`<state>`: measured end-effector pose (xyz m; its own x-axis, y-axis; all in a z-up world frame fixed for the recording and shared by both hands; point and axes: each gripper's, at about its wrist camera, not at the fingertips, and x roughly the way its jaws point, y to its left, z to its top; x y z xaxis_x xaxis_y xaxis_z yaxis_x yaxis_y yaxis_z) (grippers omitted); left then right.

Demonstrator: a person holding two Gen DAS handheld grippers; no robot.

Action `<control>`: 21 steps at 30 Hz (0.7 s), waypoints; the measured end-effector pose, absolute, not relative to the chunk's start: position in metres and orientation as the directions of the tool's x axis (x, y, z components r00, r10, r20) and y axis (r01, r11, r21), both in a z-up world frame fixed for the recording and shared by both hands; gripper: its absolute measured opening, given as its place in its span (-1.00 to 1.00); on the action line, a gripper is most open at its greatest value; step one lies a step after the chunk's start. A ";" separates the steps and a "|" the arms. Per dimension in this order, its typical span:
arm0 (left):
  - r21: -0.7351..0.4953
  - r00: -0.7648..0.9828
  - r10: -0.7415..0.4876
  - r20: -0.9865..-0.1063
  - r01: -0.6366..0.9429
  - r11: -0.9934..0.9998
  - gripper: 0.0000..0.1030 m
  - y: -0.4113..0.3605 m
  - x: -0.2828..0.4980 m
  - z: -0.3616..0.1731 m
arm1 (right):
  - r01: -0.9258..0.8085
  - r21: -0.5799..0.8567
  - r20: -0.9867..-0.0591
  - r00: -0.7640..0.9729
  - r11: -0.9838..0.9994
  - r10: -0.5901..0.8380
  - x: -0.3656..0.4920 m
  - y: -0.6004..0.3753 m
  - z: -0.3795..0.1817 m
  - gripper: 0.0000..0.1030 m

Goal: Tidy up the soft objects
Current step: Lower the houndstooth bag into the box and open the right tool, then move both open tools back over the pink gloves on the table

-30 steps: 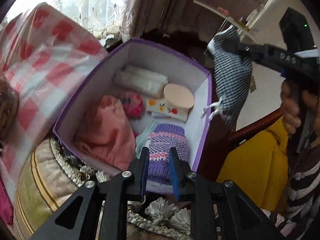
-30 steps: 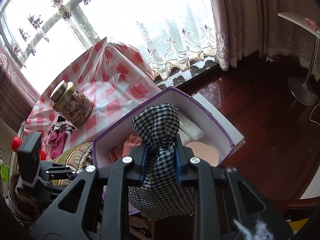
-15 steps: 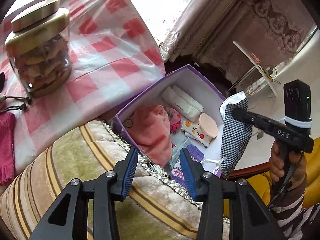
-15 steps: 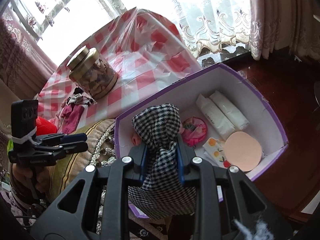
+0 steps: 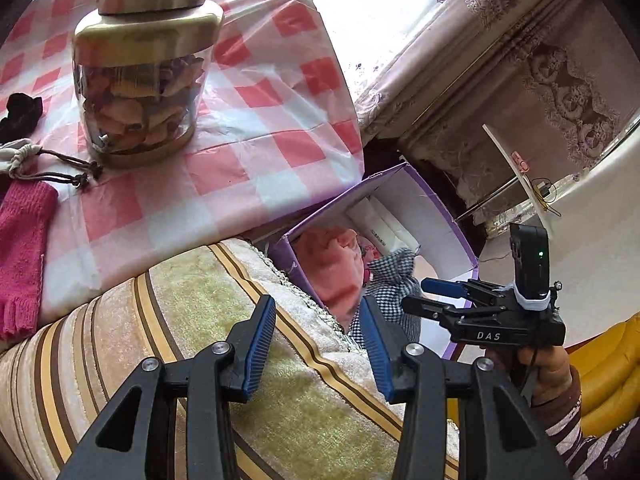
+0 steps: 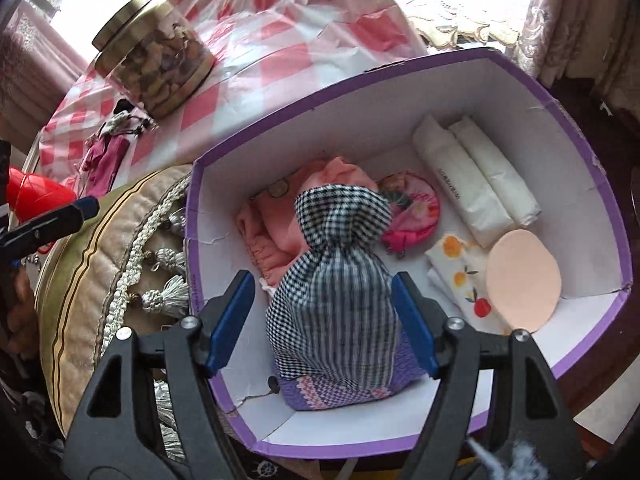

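A purple box (image 6: 592, 168) with white inside holds a pink cloth (image 6: 280, 216), a pink pouch (image 6: 412, 208), white rolls (image 6: 472, 184), a fruit-print cloth (image 6: 456, 272), a peach round pad (image 6: 524, 284) and a purple knit item (image 6: 320, 394). A black-and-white checked bag (image 6: 340, 292) lies in the box on the knit item. My right gripper (image 6: 322, 324) is open, its pads either side of the bag without gripping it. My left gripper (image 5: 316, 344) is open and empty above a striped cushion (image 5: 180, 320). The box (image 5: 436, 200) and bag (image 5: 394, 280) also show in the left wrist view.
A checked red-and-white tablecloth (image 5: 248, 128) carries a glass jar with a gold lid (image 5: 144, 68), a magenta glove (image 5: 22, 256), a drawstring pouch (image 5: 16, 156) and a black item (image 5: 20, 110). Curtains (image 5: 500, 60) hang behind. The cushion's tassels (image 6: 160, 280) touch the box.
My right gripper lowered the checked bag into the box and opened, letting it go. My left gripper swung back over the cushion toward the table and opened wider.
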<state>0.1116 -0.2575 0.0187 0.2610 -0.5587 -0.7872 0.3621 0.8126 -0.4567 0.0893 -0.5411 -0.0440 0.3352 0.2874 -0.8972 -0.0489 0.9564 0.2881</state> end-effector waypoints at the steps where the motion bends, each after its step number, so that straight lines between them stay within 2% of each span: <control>1: -0.460 0.258 -0.561 -0.786 0.361 0.811 -0.13 -0.257 0.112 0.018 | -0.035 0.265 -0.902 0.345 0.964 0.260 0.088 -0.546 -0.042 0.44; 7: -0.476 0.251 -0.573 -0.781 0.356 0.804 -0.12 -0.257 0.111 0.016 | 0.007 0.248 -0.917 0.323 0.969 0.233 0.093 -0.560 -0.048 0.45; 21: -0.449 0.344 -0.535 -0.771 0.302 0.841 -0.12 -0.220 0.114 0.024 | -0.108 0.287 -0.874 0.376 0.952 0.306 0.113 -0.498 -0.016 0.45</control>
<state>0.1143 -0.2202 0.0238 0.3437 -0.5355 -0.7715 0.3018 0.8409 -0.4492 0.1129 -0.4980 -0.0160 0.3763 0.3065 -0.8743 -0.1082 0.9518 0.2871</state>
